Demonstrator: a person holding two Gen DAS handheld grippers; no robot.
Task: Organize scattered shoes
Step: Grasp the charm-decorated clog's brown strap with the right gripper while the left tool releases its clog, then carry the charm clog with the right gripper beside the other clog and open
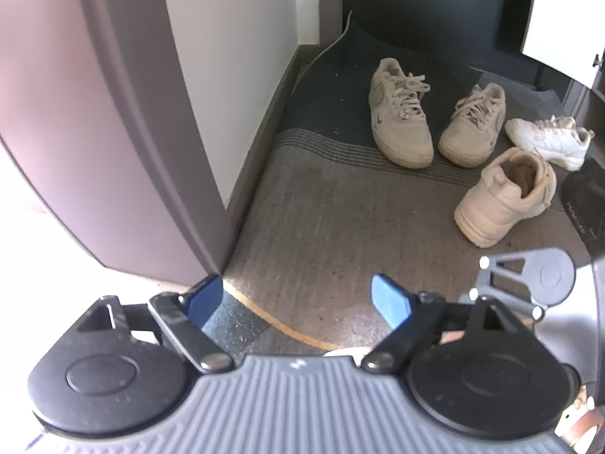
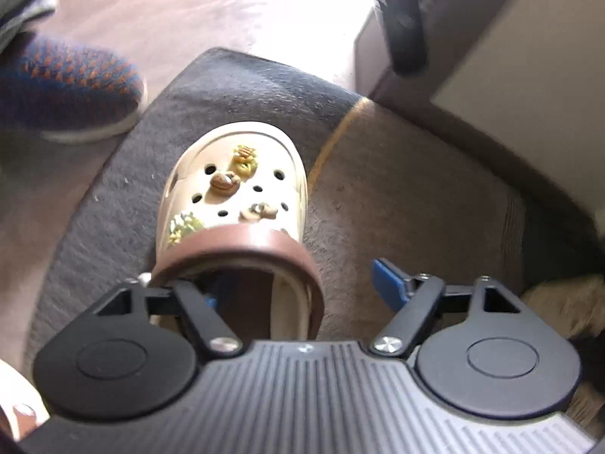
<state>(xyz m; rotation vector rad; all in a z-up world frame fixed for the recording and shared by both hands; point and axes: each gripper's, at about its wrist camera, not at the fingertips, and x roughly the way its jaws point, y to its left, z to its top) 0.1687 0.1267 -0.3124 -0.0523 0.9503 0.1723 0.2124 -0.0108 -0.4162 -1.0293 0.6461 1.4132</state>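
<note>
A cream clog [image 2: 234, 189] with charms and a brown heel strap [image 2: 242, 244] lies on the mat, toe pointing away. My right gripper [image 2: 298, 293] straddles its heel end. The left pad sits inside the shoe opening and the right pad [image 2: 389, 287] stands clear of the clog's side, so the jaws are open. My left gripper [image 1: 298, 300] hangs open over the mat with nothing between its fingers. Beyond it stand two beige laced sneakers [image 1: 401, 113] [image 1: 472, 125] side by side, a cream high-top [image 1: 506, 196] with its heel towards me, and a white sneaker [image 1: 548, 140].
The grey-brown mat [image 1: 321, 219] has a yellow line and a dark border. A brown door frame [image 1: 113, 113] and white wall [image 1: 234, 75] stand on the left. A person's foot in a blue and orange slipper [image 2: 64, 90] rests beside the mat. A fuzzy tan thing [image 2: 559, 302] lies at the right.
</note>
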